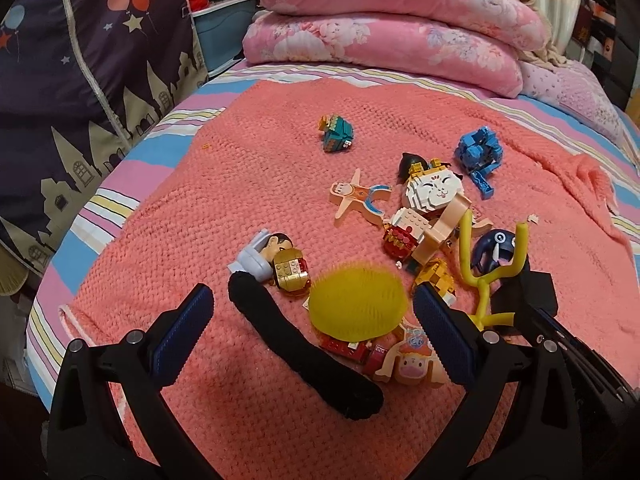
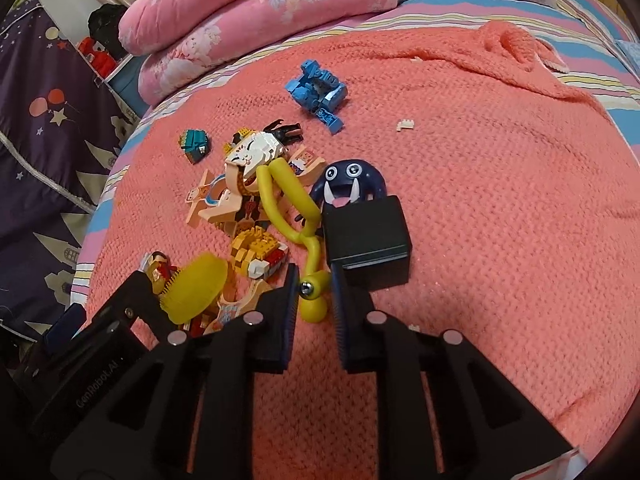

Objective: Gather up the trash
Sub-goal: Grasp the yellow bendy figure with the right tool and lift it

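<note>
Left gripper jaws wide apart, hovering low over the coral knit blanket. Between its fingers: yellow spiky ball, just inside the right finger, and a black sock-like tube running from 11 o'clock to 5 o'clock across the gap. Neither is pinched.

Right gripper jaws narrowed around the foot end of the yellow bendy figure, near its metal-tipped end. Pads look close on it, but contact on both sides isn't clear (can't tell if it's actually clamped). Figure's two limbs fork up toward 11 o'clock over the toy pile.

Black cube sits just beside the right finger at 1 o'clock, touching the figure's stem. Navy monster toy with white tusks directly behind the cube at 12.

Pile at 10–11 o'clock from the right gripper: white brick cat head, yellow brick figure, flat peach cutout figures. Teal brick toy apart at 10. Blue brick robot well apart at 12. Small white brick piece alone at 1 o'clock.

Folded pink floral quilts at the far edge of the bed.
</note>
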### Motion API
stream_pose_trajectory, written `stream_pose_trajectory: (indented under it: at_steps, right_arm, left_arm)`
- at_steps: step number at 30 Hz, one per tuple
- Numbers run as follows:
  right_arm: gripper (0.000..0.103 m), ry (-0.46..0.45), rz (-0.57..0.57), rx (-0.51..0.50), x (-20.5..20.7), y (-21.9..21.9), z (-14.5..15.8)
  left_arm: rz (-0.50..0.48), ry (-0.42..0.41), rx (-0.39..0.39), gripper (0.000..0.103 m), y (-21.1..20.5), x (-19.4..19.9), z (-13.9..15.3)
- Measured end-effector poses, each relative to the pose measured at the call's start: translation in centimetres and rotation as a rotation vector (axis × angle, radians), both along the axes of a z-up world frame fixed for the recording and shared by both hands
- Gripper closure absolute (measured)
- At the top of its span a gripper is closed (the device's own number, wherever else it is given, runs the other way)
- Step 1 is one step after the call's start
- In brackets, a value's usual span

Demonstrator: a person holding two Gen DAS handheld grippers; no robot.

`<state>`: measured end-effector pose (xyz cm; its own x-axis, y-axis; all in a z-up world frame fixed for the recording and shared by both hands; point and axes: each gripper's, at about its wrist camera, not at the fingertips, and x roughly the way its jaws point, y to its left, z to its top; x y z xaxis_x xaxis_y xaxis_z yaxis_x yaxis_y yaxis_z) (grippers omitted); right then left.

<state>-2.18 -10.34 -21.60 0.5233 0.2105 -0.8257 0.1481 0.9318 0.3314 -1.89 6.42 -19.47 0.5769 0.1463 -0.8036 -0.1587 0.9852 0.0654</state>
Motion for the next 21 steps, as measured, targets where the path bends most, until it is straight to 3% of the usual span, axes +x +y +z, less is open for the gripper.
stream_pose_trajectory:
  at_steps: [13,21]
  right_arm:
    - [0.089,-0.038,-0.041,-0.031,-3.2,-0.7,4.2]
    - [0.09,-0.072,-0.156,-0.052,-6.8,-3.6,7.8]
  left_arm:
    - [-0.104,-0.043,-0.047,0.006,-1.6,-1.7,3.7]
    - [-0.223,-0.077,-0.104,0.006,-4.5,-3.8,6.7]
